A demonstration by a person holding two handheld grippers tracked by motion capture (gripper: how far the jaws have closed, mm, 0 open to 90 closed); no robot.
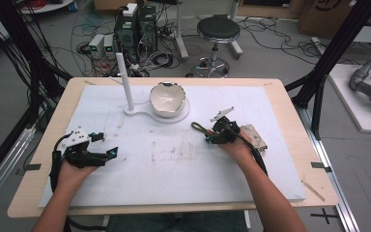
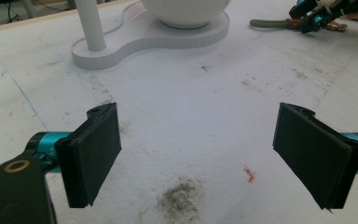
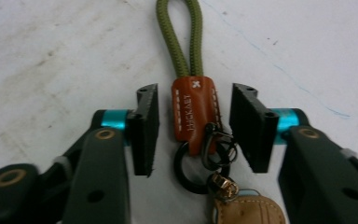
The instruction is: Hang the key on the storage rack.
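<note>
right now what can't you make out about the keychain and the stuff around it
- Keychain, right gripper view: the tan leather tag runs off the bottom edge.
- High view: the right gripper and hand cover most of the keychain; only the green cord loop shows, too small for detail.
- Bowl, left gripper view: its upper part is cut off by the top edge.
- Post on the white stand, left gripper view: its top is cut off.

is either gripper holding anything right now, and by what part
Nothing is held yet. The right gripper straddles the keychain at its brown leather tab, with gaps either side. The left gripper stands open over the bare table.
</note>
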